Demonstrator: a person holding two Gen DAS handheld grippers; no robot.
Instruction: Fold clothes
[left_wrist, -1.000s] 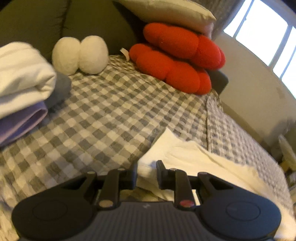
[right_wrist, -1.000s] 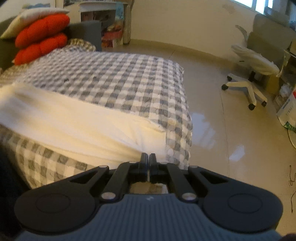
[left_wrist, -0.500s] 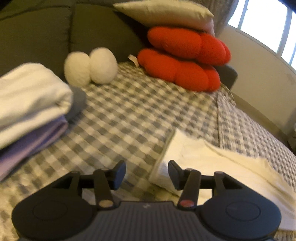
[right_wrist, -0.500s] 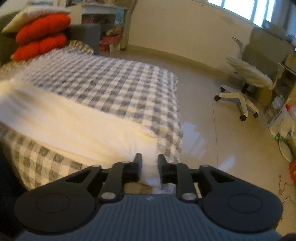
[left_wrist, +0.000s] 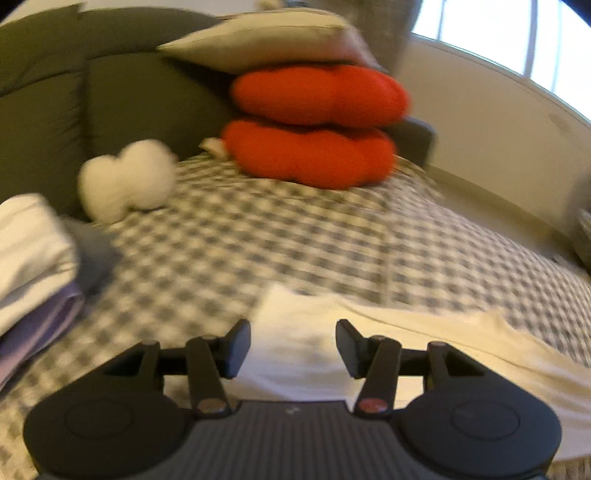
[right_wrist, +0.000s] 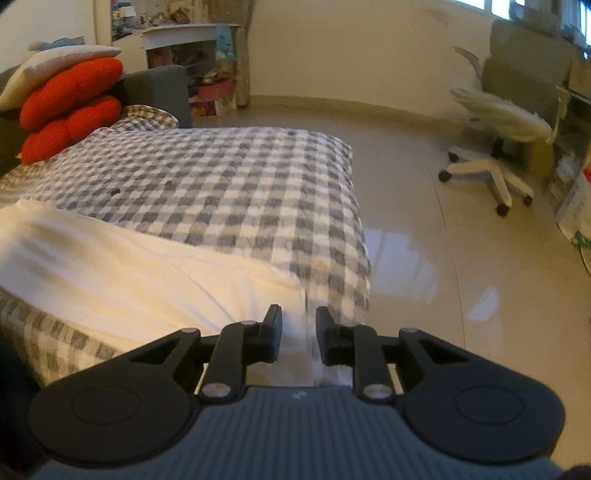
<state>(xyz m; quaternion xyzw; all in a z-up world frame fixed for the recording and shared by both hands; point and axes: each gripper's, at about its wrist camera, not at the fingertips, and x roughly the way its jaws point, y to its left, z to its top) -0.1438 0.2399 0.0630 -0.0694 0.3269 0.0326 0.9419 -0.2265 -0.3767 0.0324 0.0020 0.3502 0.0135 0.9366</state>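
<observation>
On the checked bed cover (right_wrist: 229, 184), the folded white garment (left_wrist: 303, 354) lies released; my left gripper (left_wrist: 292, 347) and right gripper (right_wrist: 298, 334) stand with jaws apart; risk: a fingertip snagging the edge on withdrawal could undo the fold.

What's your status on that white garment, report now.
Left gripper open, right gripper open, both just released. White garment lies folded in a long strip on the checkered cover. Nothing in the way.
</observation>
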